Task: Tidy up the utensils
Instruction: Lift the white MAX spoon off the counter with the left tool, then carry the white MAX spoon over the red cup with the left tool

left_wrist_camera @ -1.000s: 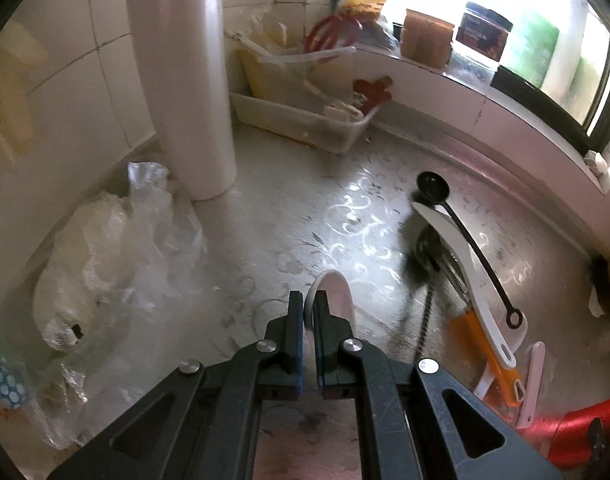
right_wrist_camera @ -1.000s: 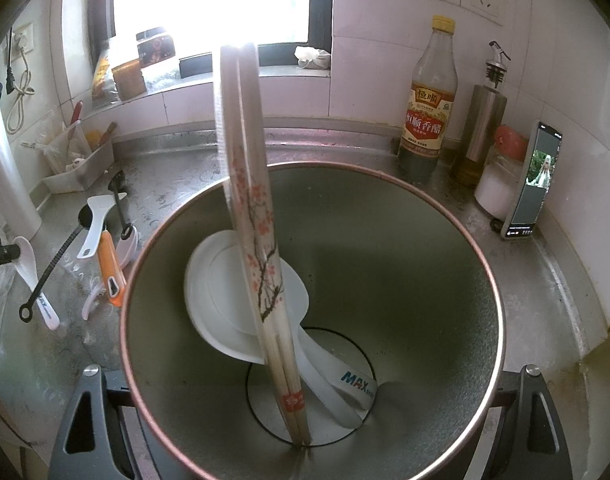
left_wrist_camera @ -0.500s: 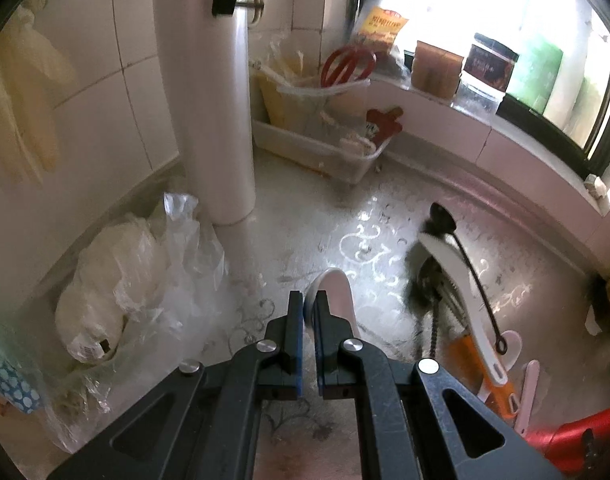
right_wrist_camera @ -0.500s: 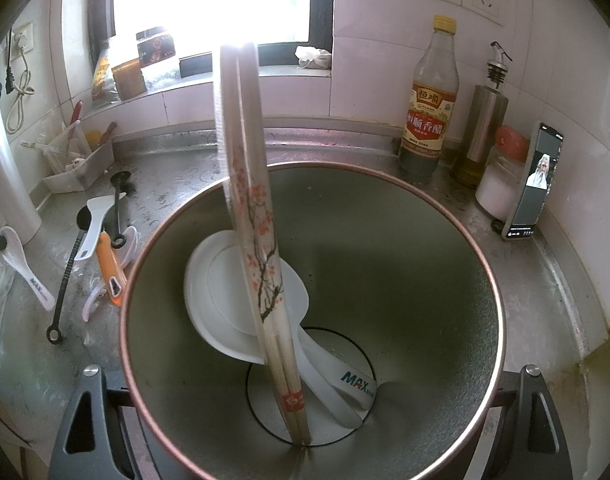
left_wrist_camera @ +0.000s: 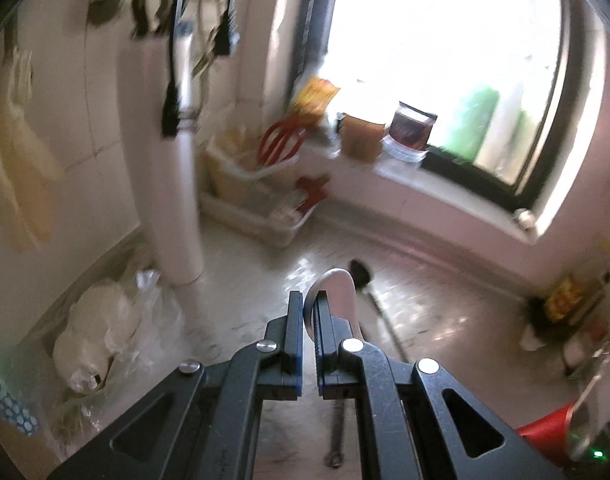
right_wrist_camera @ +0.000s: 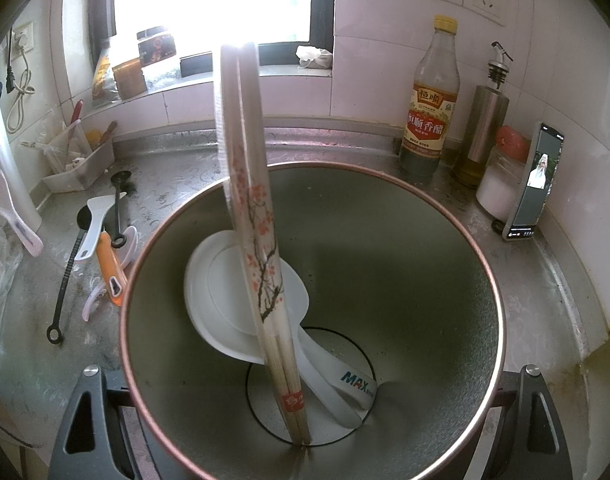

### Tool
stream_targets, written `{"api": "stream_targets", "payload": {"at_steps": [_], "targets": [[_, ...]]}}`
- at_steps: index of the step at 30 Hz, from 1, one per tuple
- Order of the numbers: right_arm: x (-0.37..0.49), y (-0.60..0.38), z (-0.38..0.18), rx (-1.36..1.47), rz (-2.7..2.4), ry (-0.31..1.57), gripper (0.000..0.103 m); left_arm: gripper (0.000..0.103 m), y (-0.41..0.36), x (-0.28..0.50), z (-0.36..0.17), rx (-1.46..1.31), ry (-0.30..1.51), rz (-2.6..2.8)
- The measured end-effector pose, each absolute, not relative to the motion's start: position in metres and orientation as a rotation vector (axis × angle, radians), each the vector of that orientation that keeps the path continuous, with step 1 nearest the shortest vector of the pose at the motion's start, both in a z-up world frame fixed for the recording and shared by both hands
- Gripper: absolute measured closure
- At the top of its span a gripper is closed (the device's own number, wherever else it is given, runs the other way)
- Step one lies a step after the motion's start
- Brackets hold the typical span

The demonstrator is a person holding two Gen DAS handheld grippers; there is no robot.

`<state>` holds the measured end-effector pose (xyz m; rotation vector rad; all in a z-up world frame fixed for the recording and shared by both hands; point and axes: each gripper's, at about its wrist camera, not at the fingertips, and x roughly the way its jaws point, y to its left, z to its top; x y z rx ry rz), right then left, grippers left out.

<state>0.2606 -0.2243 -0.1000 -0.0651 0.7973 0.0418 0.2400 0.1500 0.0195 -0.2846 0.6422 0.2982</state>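
My left gripper [left_wrist_camera: 309, 304] is shut on a white rice paddle [left_wrist_camera: 339, 292] and holds it raised above the steel counter; the same paddle shows at the left edge of the right wrist view [right_wrist_camera: 9, 212]. My right gripper holds a large metal pot [right_wrist_camera: 385, 240] close under its camera; its fingertips are hidden behind the pot. In the pot stand wrapped chopsticks [right_wrist_camera: 249, 200] and a white paddle [right_wrist_camera: 233, 300]. On the counter lie a black ladle [right_wrist_camera: 67, 276], a white scoop [right_wrist_camera: 99, 220], an orange peeler [right_wrist_camera: 111, 268] and a small black spoon [right_wrist_camera: 119, 200].
A white pipe [left_wrist_camera: 173, 200] and plastic bags [left_wrist_camera: 105, 320] stand at the left. A clear bin [right_wrist_camera: 79, 168] of tools sits in the corner. A vinegar bottle [right_wrist_camera: 429, 112], oil dispenser [right_wrist_camera: 483, 120], jar [right_wrist_camera: 501, 184] and phone [right_wrist_camera: 535, 184] line the right wall.
My left gripper has lifted the white paddle higher off the counter and tilted up toward the window. The pot and the right gripper have stayed still.
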Motion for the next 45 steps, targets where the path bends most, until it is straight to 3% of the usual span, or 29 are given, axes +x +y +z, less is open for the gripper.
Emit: {"api": "stream_targets", "payload": {"at_steps": [25,37,45], "targets": [[0.26,-0.223,-0.1,-0.07,0.058,0.804,0.013,0.098,-0.001,0.241,0.134,-0.049,0.417,-0.162],[0.261,-0.22,-0.1,-0.075,0.058,0.806,0.013,0.098,-0.08,0.239,0.154,0.081,0.358,-0.351],[0.261,-0.22,-0.1,-0.074,0.057,0.806,0.013,0.098,-0.106,0.242,0.127,0.133,0.392,-0.399]]}}
